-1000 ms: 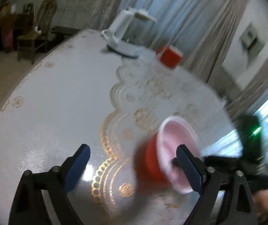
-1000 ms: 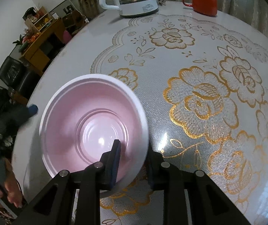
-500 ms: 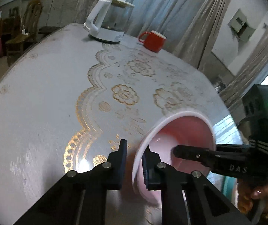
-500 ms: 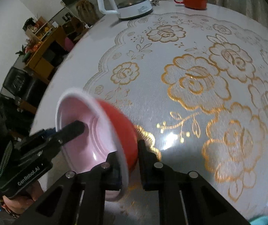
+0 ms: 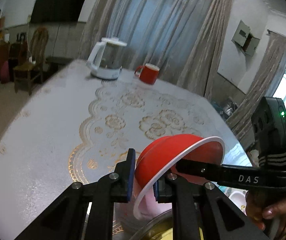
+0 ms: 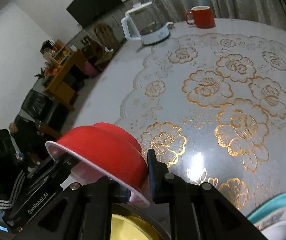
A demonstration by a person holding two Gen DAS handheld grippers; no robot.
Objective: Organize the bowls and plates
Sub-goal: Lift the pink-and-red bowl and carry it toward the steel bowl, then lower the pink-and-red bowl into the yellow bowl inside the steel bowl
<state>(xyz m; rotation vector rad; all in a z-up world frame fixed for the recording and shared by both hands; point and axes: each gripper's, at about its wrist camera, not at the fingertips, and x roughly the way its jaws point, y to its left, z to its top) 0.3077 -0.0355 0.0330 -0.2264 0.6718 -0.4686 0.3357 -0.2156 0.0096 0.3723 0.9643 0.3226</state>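
The red plastic bowl with a pale pink inside and white rim (image 5: 169, 156) hung tilted, mouth down, above the white gold-flowered surface (image 5: 48, 132), held from both sides. The left claw (image 5: 143, 180) pinched the rim on the left, one finger outside on the red wall and one inside; the right claw (image 6: 139, 178) was clamped the same way on the opposite rim. A yellow plate with a grey rim (image 6: 130, 226) lay directly beneath; a white kettle (image 6: 145, 26) and red mug (image 6: 202, 17) stood well apart at the far edge.
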